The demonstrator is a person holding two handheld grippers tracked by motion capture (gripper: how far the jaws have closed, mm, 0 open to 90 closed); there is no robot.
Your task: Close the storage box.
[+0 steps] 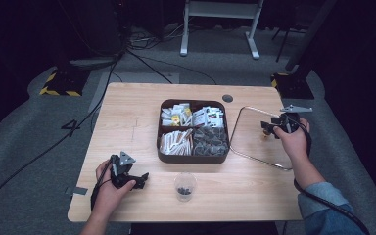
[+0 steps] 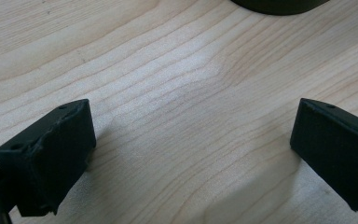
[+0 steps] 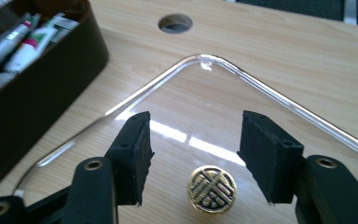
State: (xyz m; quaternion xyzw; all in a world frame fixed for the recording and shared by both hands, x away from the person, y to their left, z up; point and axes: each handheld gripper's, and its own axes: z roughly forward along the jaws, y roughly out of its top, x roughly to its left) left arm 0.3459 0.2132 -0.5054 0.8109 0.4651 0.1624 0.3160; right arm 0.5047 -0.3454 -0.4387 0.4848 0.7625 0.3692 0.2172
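Note:
A clear square lid point(image 1: 252, 143) lies flat on the wooden table to the right of a dark four-part tray point(image 1: 193, 159). A gold round knob point(image 3: 212, 189) stands on the lid point(image 3: 200, 84). My right gripper point(image 3: 193, 126) is open, one jaw on each side of the knob and just above it, neither touching it. In the high view that right gripper point(image 1: 270, 128) hovers over the lid's right half with the knob point(image 1: 264, 135) under its tips. My left gripper point(image 1: 139, 178) rests at the front left, open over bare wood point(image 2: 193, 126).
The tray point(image 3: 37, 93) holds sachets, tubes, wooden sticks and dark pods. A small clear cup point(image 1: 185, 187) with dark pieces stands near the front edge. A cable hole point(image 1: 227, 98) is behind the tray. Cables cross the grey floor beyond.

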